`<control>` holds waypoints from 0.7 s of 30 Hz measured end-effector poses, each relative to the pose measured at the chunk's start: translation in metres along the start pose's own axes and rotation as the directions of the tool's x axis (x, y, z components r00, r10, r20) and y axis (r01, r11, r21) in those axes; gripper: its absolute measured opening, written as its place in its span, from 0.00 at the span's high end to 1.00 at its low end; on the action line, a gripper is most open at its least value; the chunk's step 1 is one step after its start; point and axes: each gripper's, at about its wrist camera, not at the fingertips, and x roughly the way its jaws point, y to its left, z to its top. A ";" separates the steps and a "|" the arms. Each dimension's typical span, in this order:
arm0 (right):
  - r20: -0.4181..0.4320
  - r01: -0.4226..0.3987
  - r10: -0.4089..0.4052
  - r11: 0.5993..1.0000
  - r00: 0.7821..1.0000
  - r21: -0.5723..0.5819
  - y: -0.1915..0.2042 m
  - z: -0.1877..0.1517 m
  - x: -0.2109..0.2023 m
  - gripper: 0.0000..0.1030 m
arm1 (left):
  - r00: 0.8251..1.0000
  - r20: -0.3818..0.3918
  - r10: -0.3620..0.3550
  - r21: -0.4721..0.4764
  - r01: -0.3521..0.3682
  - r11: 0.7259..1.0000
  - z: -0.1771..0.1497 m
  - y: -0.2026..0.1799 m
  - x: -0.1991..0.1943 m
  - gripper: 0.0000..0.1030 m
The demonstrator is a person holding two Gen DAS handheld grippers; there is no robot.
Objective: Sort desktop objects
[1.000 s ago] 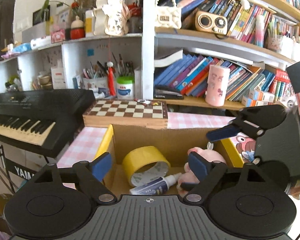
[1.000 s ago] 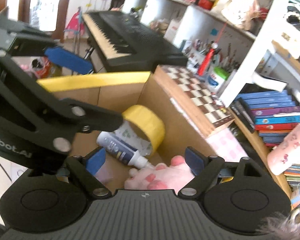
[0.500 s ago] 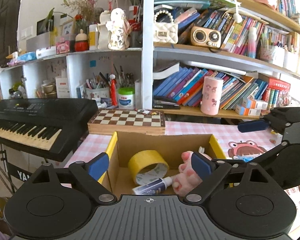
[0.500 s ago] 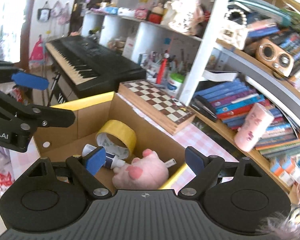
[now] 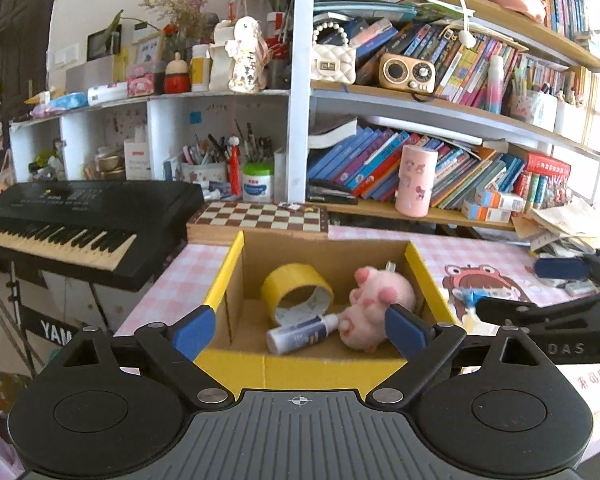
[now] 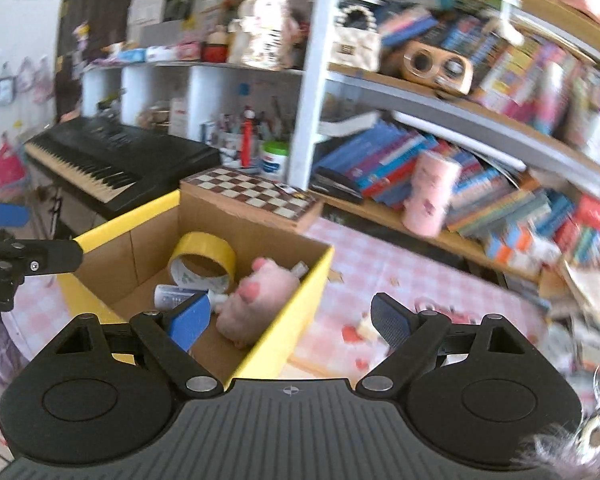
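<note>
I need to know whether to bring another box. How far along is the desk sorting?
Done: the cardboard box holds a yellow tape roll, a small white bottle and a pink plush toy. In hand: nothing. The left hand-held gripper is opening with nothing pinched, and the right hand-held gripper is open and empty. Left: small items on the checked tablecloth right of the box, too small to identify.

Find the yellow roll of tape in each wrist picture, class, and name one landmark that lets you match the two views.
Left wrist view: the yellow tape roll stands on edge in the cardboard box, centre of picture, left of the pink plush toy.
Right wrist view: the tape roll sits left of centre, in the box's far corner.
Shared landmark: the chessboard just behind the box.
</note>
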 end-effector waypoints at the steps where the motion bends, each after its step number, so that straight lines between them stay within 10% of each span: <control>1: -0.002 0.010 -0.010 1.000 1.000 0.010 0.002 -0.005 -0.005 0.16 | 1.000 -0.003 0.000 0.003 0.000 1.000 -0.003 0.001 -0.002 0.09; 21: -0.042 0.146 -0.142 0.982 0.989 0.119 0.052 -0.071 -0.071 0.16 | 0.996 -0.084 0.000 -0.017 -0.002 1.000 -0.062 0.003 -0.047 0.09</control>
